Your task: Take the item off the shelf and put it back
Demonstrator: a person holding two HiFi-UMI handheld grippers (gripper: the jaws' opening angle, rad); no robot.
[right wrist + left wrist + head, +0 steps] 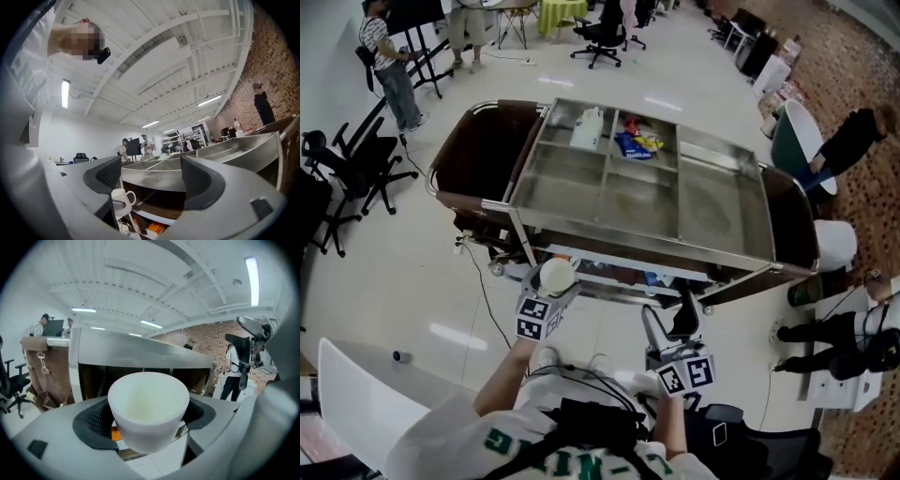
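From above, the steel cart (628, 231) stands across the floor, and the left gripper (555, 281) holds a white cup (556, 273) just in front of the cart's near left corner, off the lower shelf (619, 277) and level with its front edge. The left gripper view gives what the head view cannot: the cup (149, 408) sits mouth up, clamped between the two dark pads (91, 420), its inside bare, with the rim of the cart's top tray (140, 352) and a brown side panel (47, 376) behind it. The right gripper (668, 323) hangs near the middle of the front edge with its jaws apart and nothing between them. Its own view shows a white cup with a handle (121, 200) past its left jaw (seemingly the same one; the handle shows nowhere else), and an orange book (154, 228) on the lower shelf. Only the head view shows the top tray's far compartments, holding a white bag (588, 128) and blue and yellow packets (636, 143). Around the cart are black office chairs (347, 169), a person (389, 66) at the far left and a white chair (366, 403) near the wearer's sleeve.
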